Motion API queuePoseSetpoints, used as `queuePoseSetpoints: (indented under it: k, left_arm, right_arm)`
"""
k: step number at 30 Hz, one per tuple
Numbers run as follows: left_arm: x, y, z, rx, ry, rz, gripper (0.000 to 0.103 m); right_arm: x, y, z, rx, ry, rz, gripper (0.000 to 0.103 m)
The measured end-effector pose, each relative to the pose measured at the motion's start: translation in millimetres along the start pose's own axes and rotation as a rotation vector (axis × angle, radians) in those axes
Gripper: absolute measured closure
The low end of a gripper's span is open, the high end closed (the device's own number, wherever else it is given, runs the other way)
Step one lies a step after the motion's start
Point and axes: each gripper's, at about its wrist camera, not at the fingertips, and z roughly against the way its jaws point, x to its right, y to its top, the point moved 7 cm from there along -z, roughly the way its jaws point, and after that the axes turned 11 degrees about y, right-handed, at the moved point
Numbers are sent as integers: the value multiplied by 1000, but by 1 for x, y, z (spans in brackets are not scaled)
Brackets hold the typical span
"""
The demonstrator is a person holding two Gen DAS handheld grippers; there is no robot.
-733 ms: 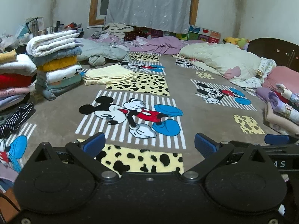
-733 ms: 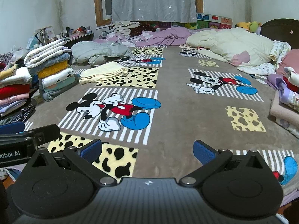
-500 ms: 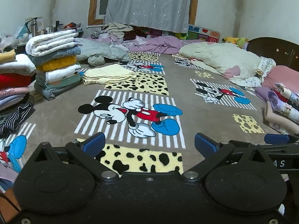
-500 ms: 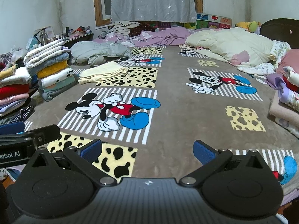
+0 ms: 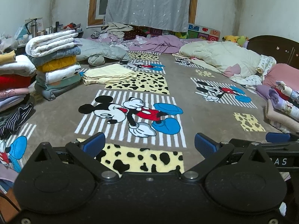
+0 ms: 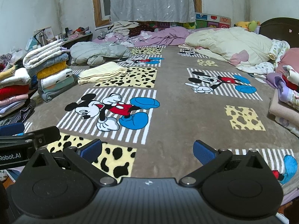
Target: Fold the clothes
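While the left wrist view looks across the bed (image 5: 196,112), the left tool (image 5: 149,145) hovers over its near edge, blue fingers (image 5: 94,143) wide apart and empty. A folded cream garment (image 5: 109,73) lies toward the far left, beside a stack of folded clothes (image 5: 56,63).

From the right wrist view, the right tool (image 6: 147,150) likewise hangs spread and empty; the left tool shows at the left edge.

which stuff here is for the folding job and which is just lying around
For the job: left gripper, right gripper, folded cream blanket, stack of folded clothes, grey jacket.
Lying about: flask, plush toy, curtain.
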Motion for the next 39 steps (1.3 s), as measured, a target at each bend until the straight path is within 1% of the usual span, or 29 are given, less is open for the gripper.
queuePoseSetpoints:
  k: [28,34,39]
  left_arm:
    - [2,1,1,6,-6,4,0]
    - [3,4,-3,13,-6,12,0]
    - [3,3,-11,4,-10,28,0]
  right_arm:
    - [-1,2,4,20,-6,12,0]
    - [4,6,1,23,-8,16,0]
    - [4,9,-9,18,-9,24,0]
